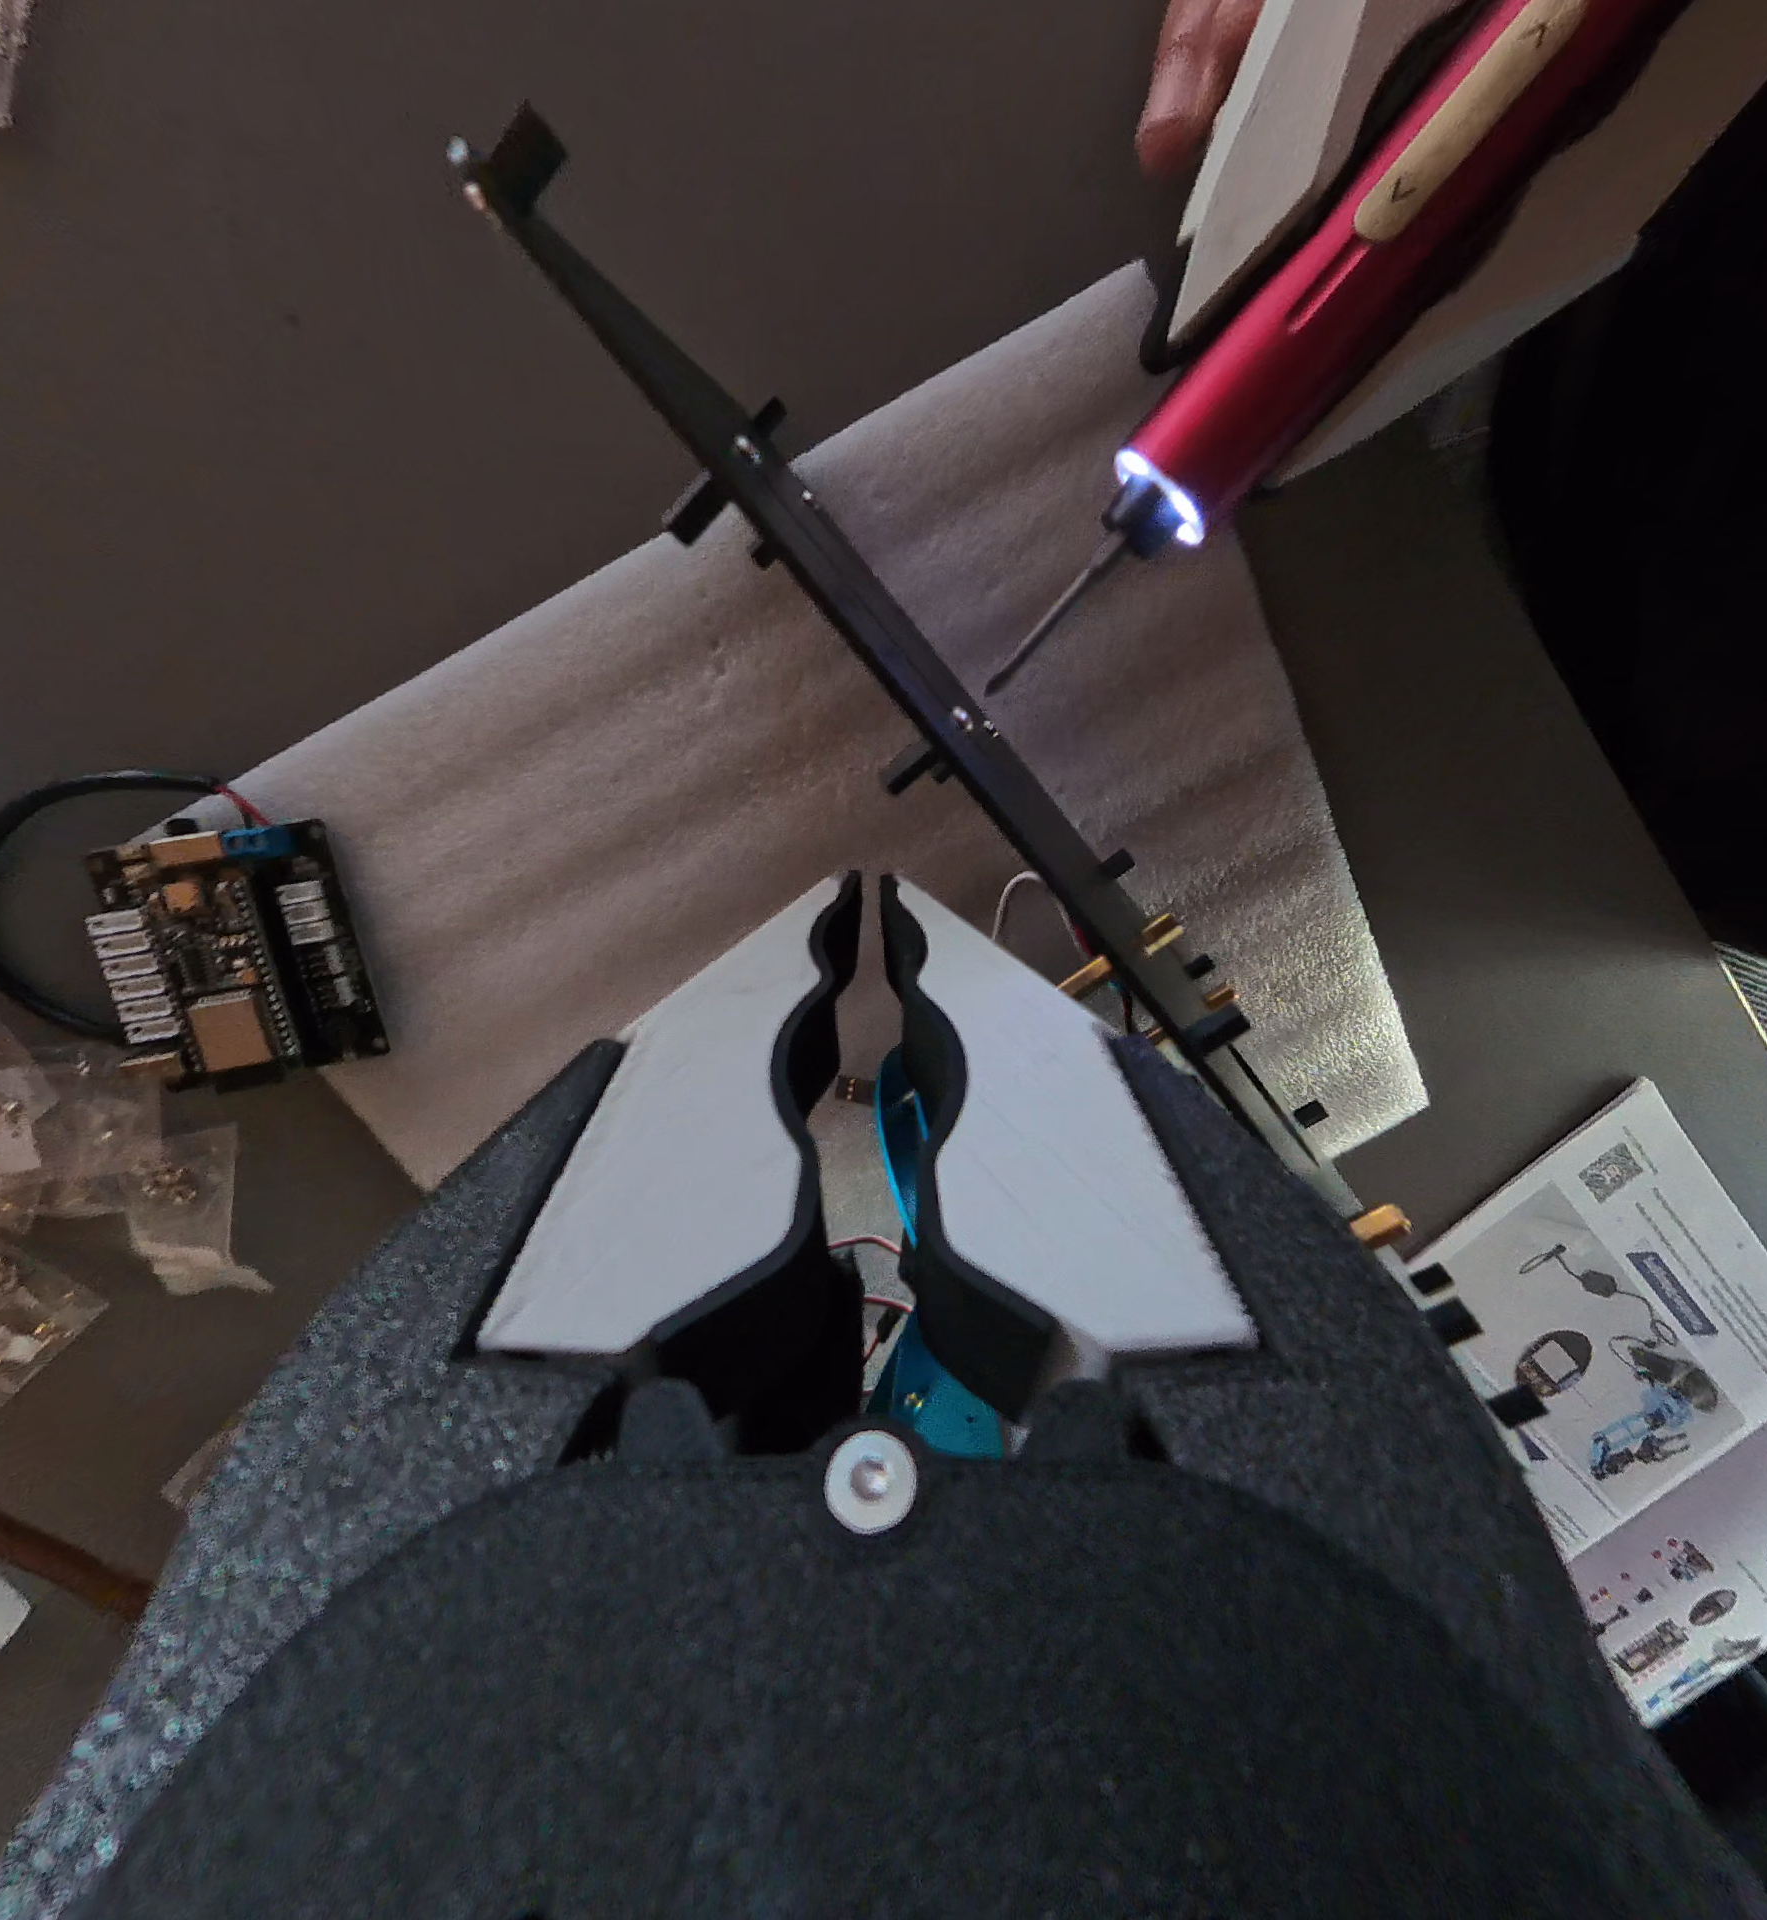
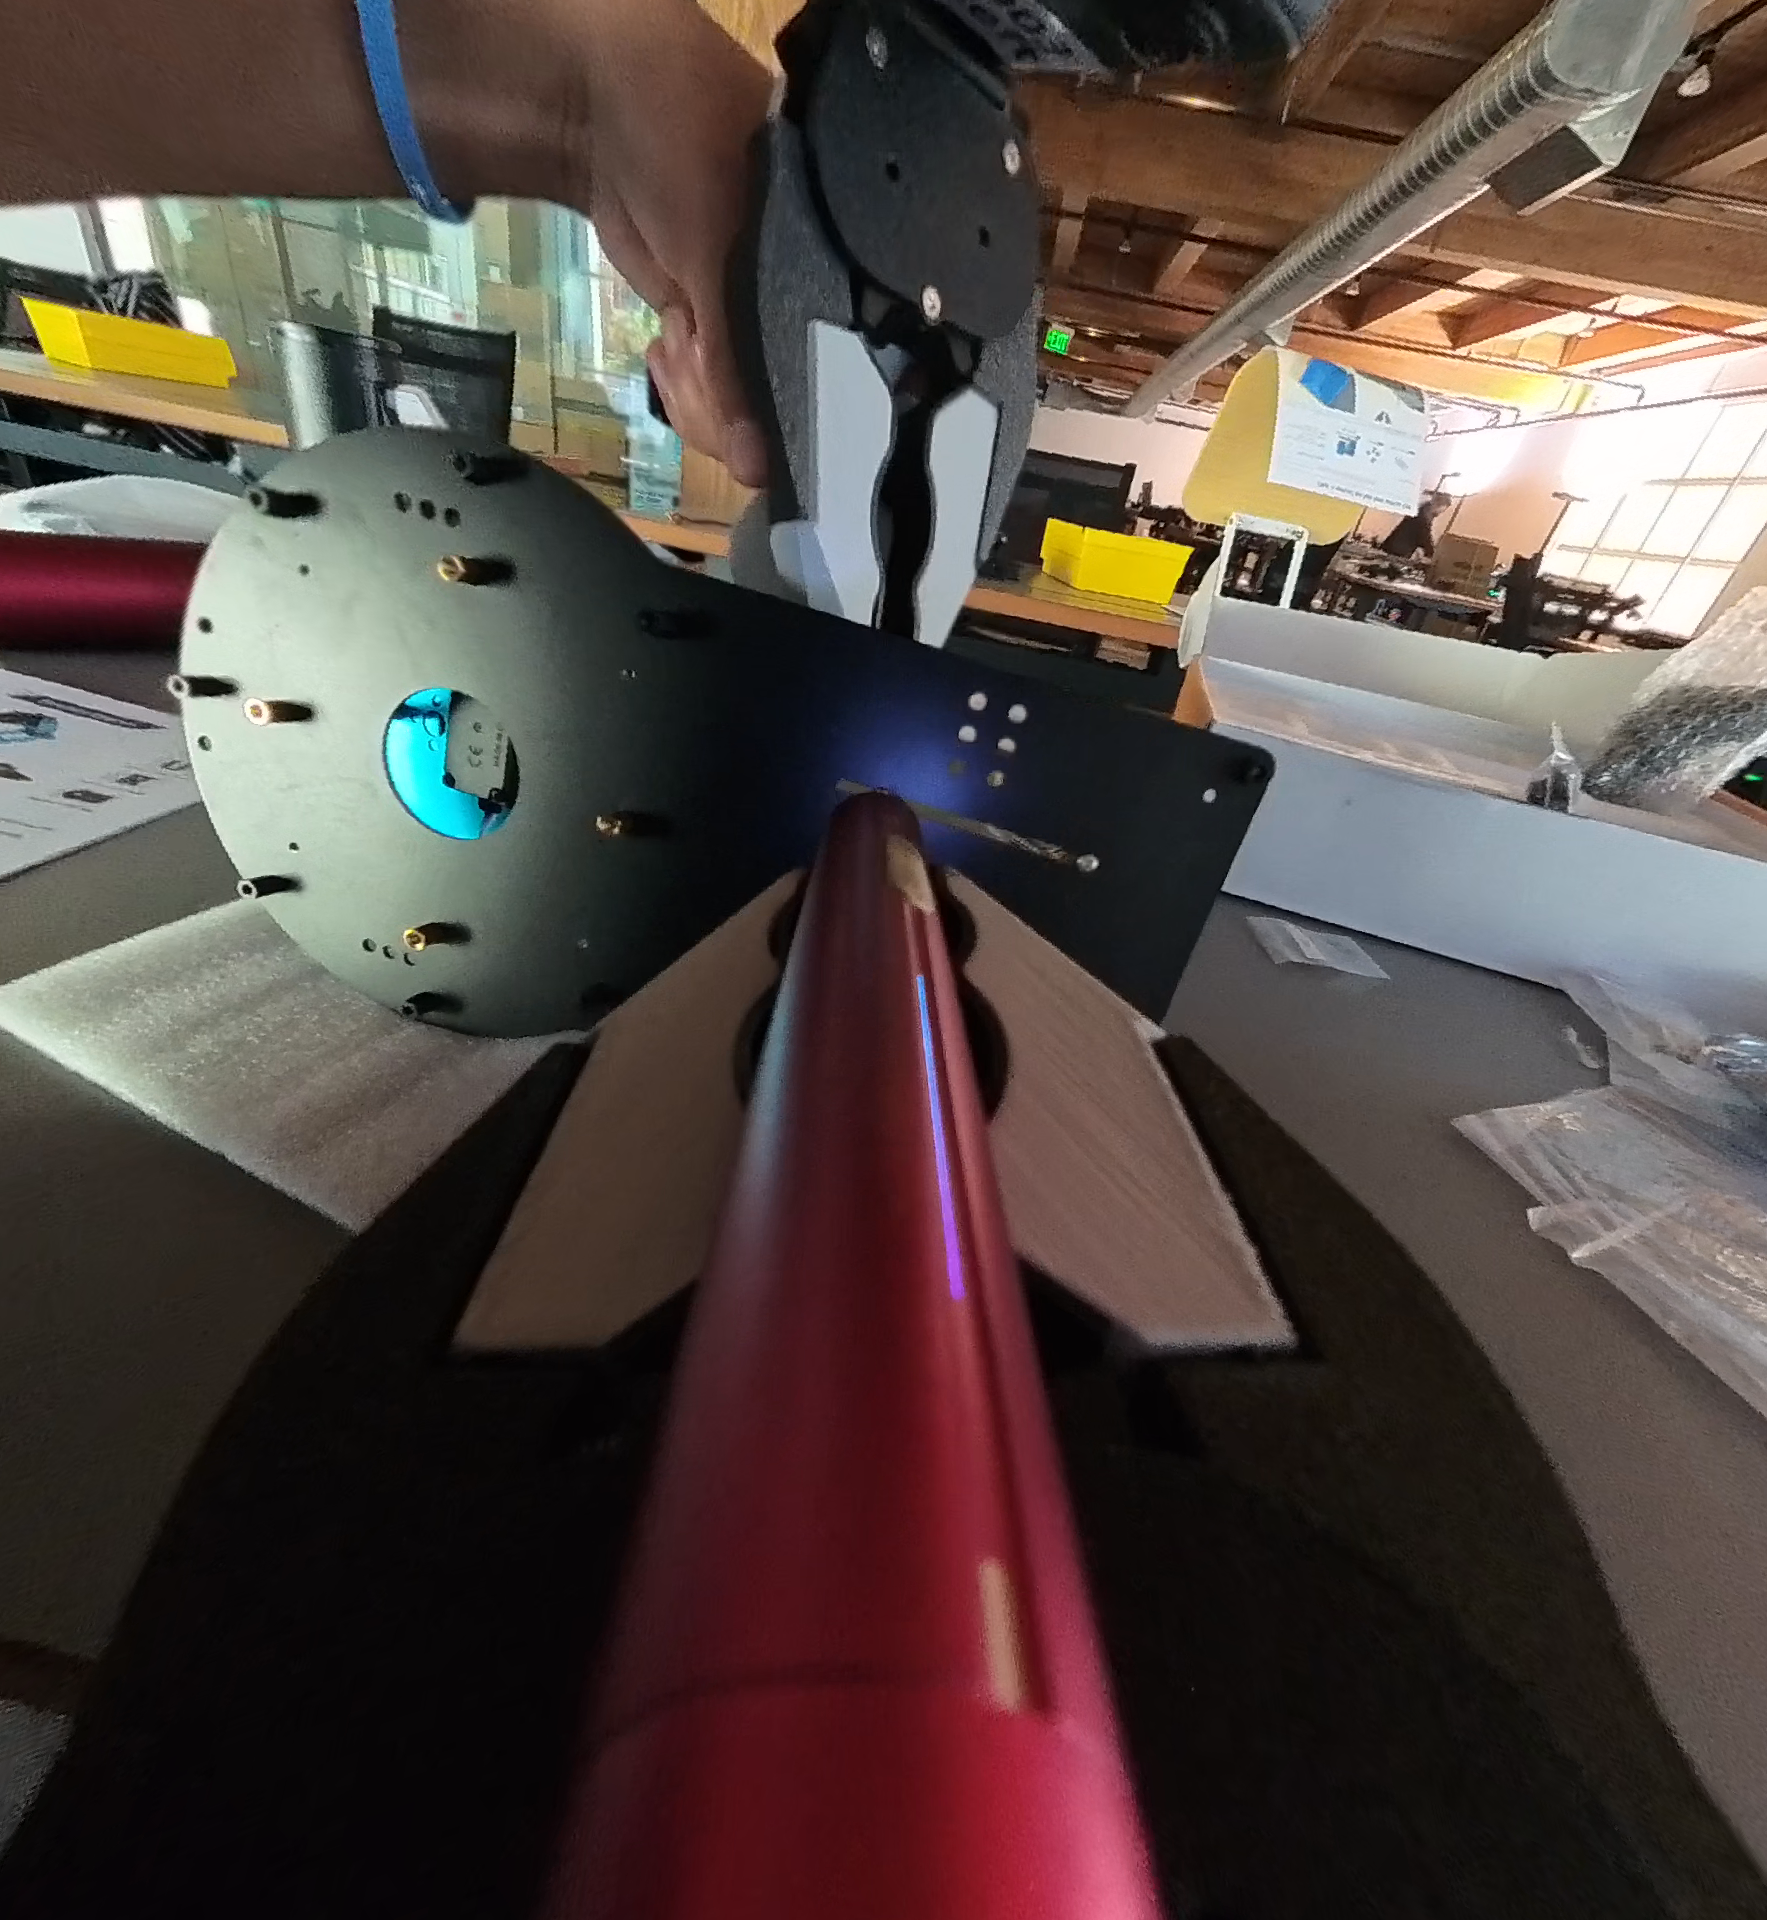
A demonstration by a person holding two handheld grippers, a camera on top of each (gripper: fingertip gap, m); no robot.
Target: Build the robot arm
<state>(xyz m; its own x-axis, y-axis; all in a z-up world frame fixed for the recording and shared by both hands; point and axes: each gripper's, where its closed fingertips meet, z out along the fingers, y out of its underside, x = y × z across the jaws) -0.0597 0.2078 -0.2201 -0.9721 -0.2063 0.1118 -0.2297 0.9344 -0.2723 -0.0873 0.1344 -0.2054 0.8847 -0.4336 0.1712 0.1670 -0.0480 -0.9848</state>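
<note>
On grey workshop table (image 2: pixel 183 1195) foam (image 1: pixel 598 727), a black plate (image 2: pixel 754 748) was stood on edge, its top pinched by the nearly closed left gripper (image 2: pixel 905 613), while a lit red screwdriver (image 2: pixel 858 1351), clamped in the right gripper (image 2: pixel 874 914), was aimed at its face.

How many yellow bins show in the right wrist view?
2: one yellow bin on the far bench at left, another on the bench right of the left gripper. Clutter may hide more.

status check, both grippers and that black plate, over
Left gripper shut on black plate edge. Right gripper shut on red electric screwdriver, bit just off plate. Nothing between.
</note>
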